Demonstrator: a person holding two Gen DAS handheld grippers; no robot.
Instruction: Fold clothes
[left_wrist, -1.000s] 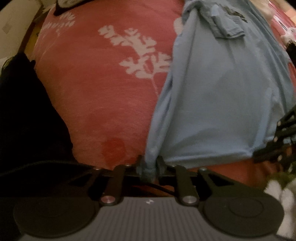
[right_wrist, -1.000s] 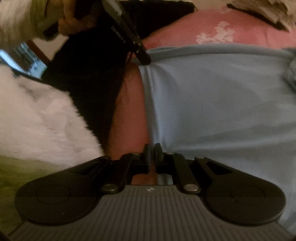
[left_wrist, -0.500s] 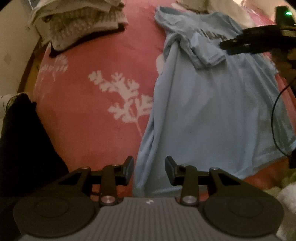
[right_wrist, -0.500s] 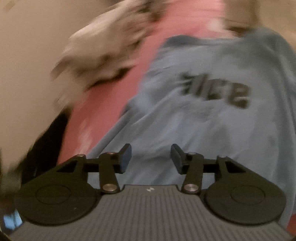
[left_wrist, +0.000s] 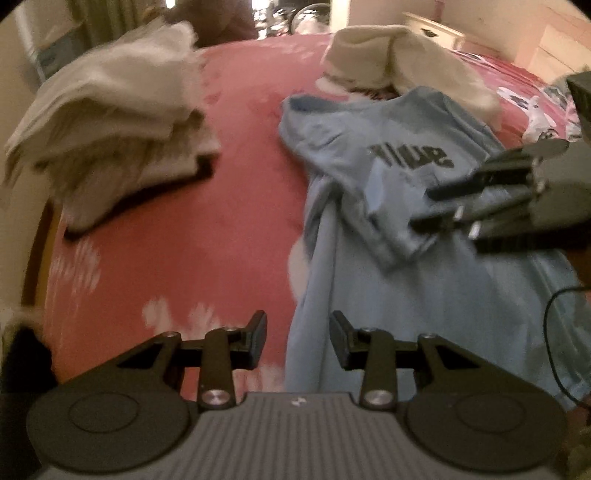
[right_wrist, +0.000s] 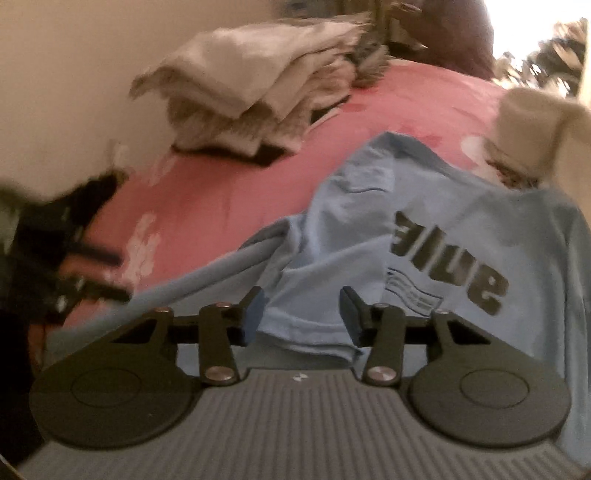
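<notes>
A light blue T-shirt (left_wrist: 424, 295) with black lettering lies spread on the red bedspread (left_wrist: 221, 240), one sleeve (left_wrist: 391, 221) folded in over its chest. My left gripper (left_wrist: 297, 332) hangs open above the shirt's left side edge, touching nothing. My right gripper (right_wrist: 301, 314) hovers over the folded sleeve's hem (right_wrist: 314, 332); its jaws are closing, the hem lies between them, and the pads stand apart from the cloth. The right gripper (left_wrist: 421, 208) also shows in the left wrist view, and the left gripper (right_wrist: 99, 273) shows blurred in the right wrist view.
A stack of folded pale clothes (left_wrist: 110, 129) (right_wrist: 258, 81) sits at the bed's far left. A cream garment (left_wrist: 399, 59) (right_wrist: 528, 122) lies beyond the shirt's collar. A black cable (left_wrist: 554, 332) hangs at the right. Something dark (left_wrist: 18, 350) sits at the near left edge.
Both grippers let go of the shirt's bottom hem and opened. Both then moved up along the shirt toward its chest and collar; the right one now sits over the folded sleeve.
</notes>
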